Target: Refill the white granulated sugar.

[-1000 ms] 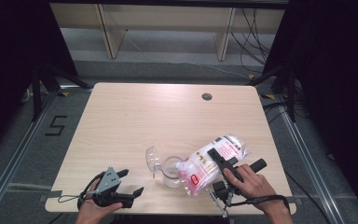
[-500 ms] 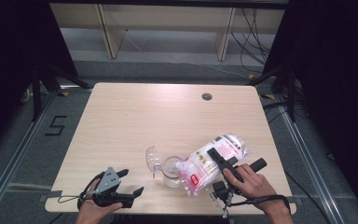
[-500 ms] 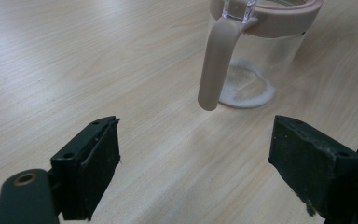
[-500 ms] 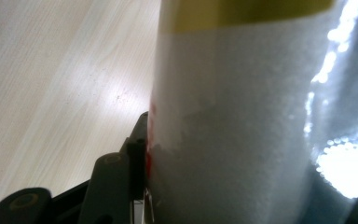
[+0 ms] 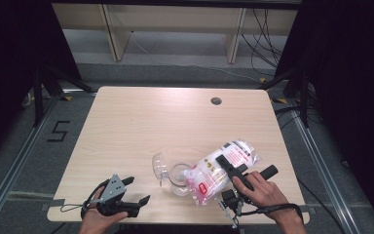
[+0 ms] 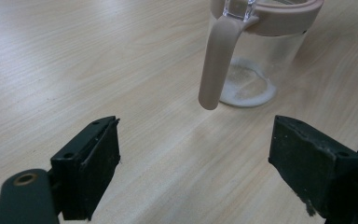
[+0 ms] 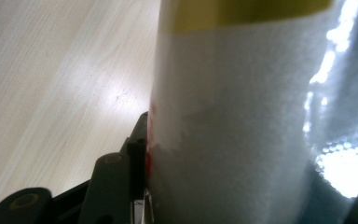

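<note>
A clear bag of white grains (image 5: 205,179) with red and pink print lies tilted over a clear pitcher (image 5: 177,178) near the table's front edge. My right gripper (image 5: 222,165) is shut on the bag; in the right gripper view the bag (image 7: 242,121) presses against one black finger (image 7: 121,177). The pitcher's lid (image 5: 159,165) stands flipped open. In the left gripper view the pitcher (image 6: 261,51) has a beige rim and handle (image 6: 216,60) and a thin layer of white grains (image 6: 247,86) at its bottom. My left gripper (image 5: 137,190) rests at the front left, open (image 6: 196,158) and holding nothing.
The light wooden table (image 5: 175,117) has a small round cable hole (image 5: 216,101) at the back right. Behind the table stands a low shelf frame (image 5: 175,29). Dark curtains hang on both sides.
</note>
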Motion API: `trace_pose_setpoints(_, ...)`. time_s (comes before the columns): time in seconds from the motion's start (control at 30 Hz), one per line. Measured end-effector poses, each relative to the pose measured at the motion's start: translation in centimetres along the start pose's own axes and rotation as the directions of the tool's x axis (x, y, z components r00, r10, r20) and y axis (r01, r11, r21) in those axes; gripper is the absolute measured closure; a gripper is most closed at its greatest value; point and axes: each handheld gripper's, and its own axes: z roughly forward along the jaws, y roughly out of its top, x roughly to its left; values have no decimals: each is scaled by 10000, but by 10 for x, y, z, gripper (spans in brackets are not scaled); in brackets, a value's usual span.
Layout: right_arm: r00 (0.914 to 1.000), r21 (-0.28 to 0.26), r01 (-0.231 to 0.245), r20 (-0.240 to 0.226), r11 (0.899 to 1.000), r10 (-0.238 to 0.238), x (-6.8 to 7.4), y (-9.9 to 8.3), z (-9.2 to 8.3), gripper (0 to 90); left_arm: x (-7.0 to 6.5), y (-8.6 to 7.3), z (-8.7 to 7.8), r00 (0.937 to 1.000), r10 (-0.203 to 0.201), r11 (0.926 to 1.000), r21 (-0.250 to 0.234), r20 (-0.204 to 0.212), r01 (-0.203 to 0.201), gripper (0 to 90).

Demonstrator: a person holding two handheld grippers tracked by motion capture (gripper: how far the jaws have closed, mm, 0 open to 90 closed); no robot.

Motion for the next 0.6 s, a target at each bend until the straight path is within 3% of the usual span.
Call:
trace_pose_setpoints(0.17, 9999, -38, 97, 59, 9999, -96, -1, -1, 0, 541, 0, 0, 0, 10000, -44, 10000, 61, -22, 44, 157)
trace_pose_setpoints(0.2, 9999, -59, 122, 70, 9999, -121, -2, -1, 0, 541, 2, 0, -1, 9996, 288, 9995, 105, 5, -288, 158)
trace_pose_setpoints(0.23, 10000, -34, 72, 65, 10000, -71, -1, -1, 0, 541, 2, 0, -1, 9996, 297, 9995, 96, 9, -297, 158)
trace_pose_setpoints(0.33, 9999, 4, 164, -22, 9999, -164, -2, -1, 0, 542, 2, 0, -1, 9996, 278, 9996, 93, 1, -278, 158)
trace_pose_setpoints(0.37, 9999, 8, 149, -30, 9999, -149, -2, -1, 0, 542, 0, 0, -1, 10000, -15, 9999, 117, -41, 16, 158)
trace_pose_setpoints(0.57, 9999, -7, 100, 81, 9999, -100, -2, 0, 0, 543, 0, 0, 0, 10000, -5, 10000, 21, -17, 5, 157)
trace_pose_setpoints(0.6, 9991, -16, 413, 127, 9991, -412, -3, 0, 0, 543, 1, 0, 0, 9999, 108, 9999, 68, -22, -108, 158)
